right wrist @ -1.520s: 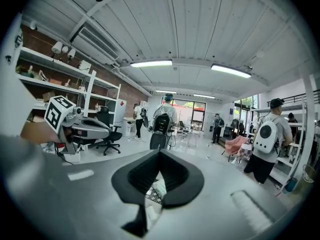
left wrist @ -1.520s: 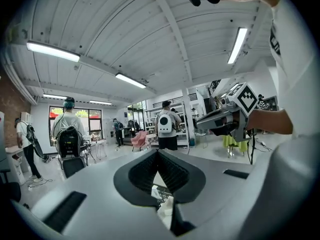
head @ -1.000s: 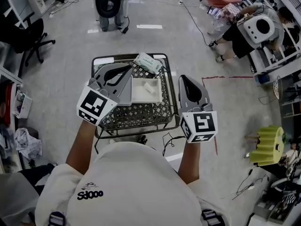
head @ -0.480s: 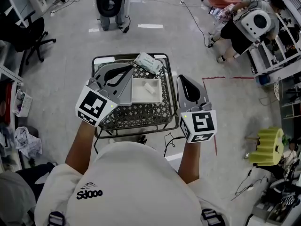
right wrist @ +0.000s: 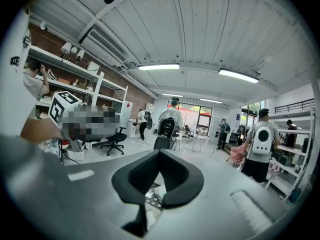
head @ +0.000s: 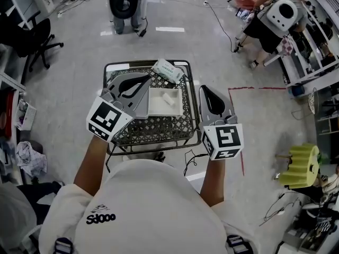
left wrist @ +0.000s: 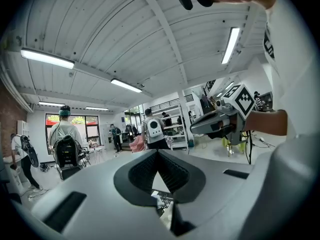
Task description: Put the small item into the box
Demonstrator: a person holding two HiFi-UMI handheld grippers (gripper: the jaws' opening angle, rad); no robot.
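Observation:
A white open box (head: 157, 109) sits on a wire-mesh cart (head: 159, 126) in the head view, with a small white item (head: 170, 98) lying inside it. My left gripper (head: 144, 79) hovers over the cart's left part, beside the box, jaws closed together and empty. My right gripper (head: 211, 88) hangs just off the cart's right edge, also shut with nothing in it. In the left gripper view (left wrist: 159, 152) and the right gripper view (right wrist: 160, 152) the jaws meet at the tips and point up toward the ceiling; mesh shows through the gap below.
A pack of wipes (head: 167, 70) lies at the cart's back edge. A black chair (head: 123, 1) stands behind the cart. Red floor tape (head: 254, 87) runs to the right, a yellow-green object (head: 301, 164) sits on the floor, and a person (head: 275, 15) is at the upper right.
Both grippers stay almost where they were; the right one has drifted slightly left. The person at the upper right has moved further up the view.

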